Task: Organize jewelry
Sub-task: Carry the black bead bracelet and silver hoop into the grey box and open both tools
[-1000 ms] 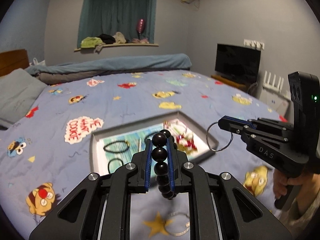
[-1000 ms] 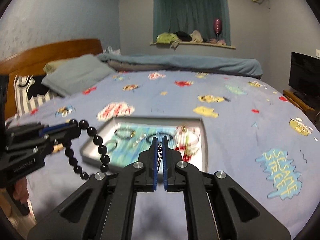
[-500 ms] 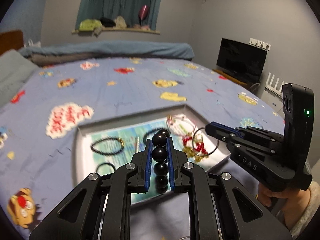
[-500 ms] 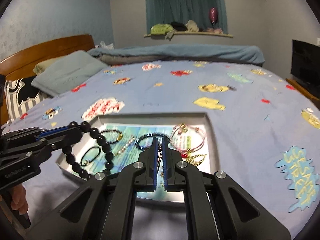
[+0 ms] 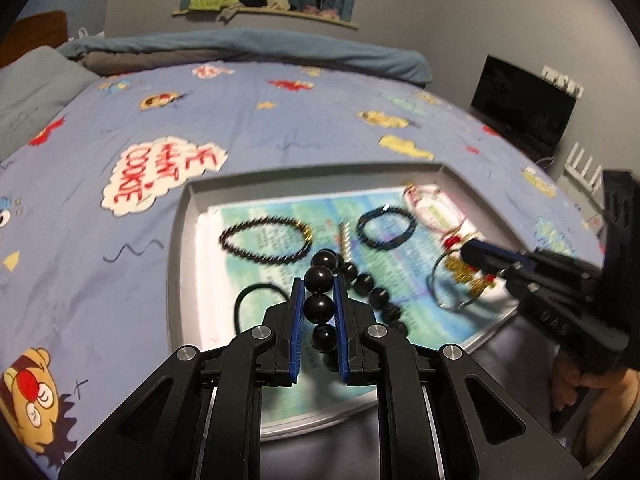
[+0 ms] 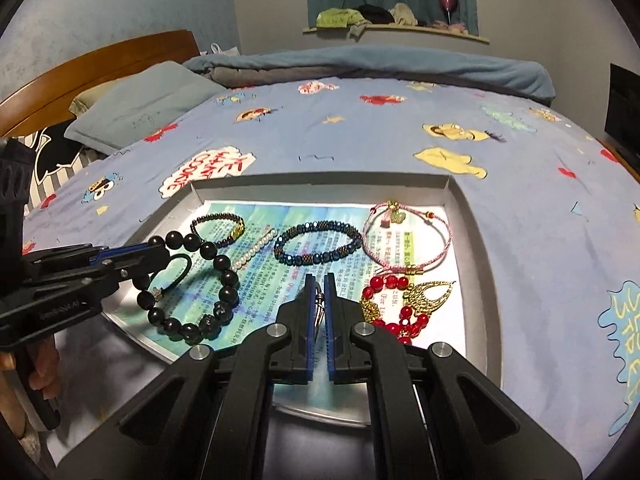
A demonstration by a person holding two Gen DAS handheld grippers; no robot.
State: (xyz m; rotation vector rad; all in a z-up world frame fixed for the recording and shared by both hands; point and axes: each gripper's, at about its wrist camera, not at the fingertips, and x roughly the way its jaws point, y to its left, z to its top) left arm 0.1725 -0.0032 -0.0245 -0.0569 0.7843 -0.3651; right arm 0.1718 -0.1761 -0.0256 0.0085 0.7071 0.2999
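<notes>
The left gripper (image 5: 319,304) pinches a black beaded bracelet (image 6: 208,280) between its blue pads, with 3 beads showing in the gap in the left wrist view; the rest of the loop hangs over the near left part of the grey tray (image 6: 476,240), and its lowest beads look to be at the printed paper lining (image 6: 320,216), though contact is hard to confirm. The right gripper (image 6: 319,312) is pressed nearly together on a thin silver wire bangle (image 5: 456,288); in its own view only a short sliver of wire shows between the pads, while the left wrist view shows the ring hanging from the tips, blurred, over the tray's near right part. Lying in the tray are a small dark beaded bracelet with a gold clasp (image 6: 220,228) at far left, a short white bead strand (image 6: 256,252) beside it, a dark blue beaded bracelet (image 6: 316,244) in the middle, a pink cord bracelet (image 6: 408,236) at far right, and near it red beads with gold filigree pieces (image 6: 404,304), partly cut off by the right gripper's body. A black hair tie (image 6: 180,268) sits partly behind the left gripper. The tray rests on a blue cartoon bedsheet (image 6: 360,140); its near rim is hidden by both grippers.
</notes>
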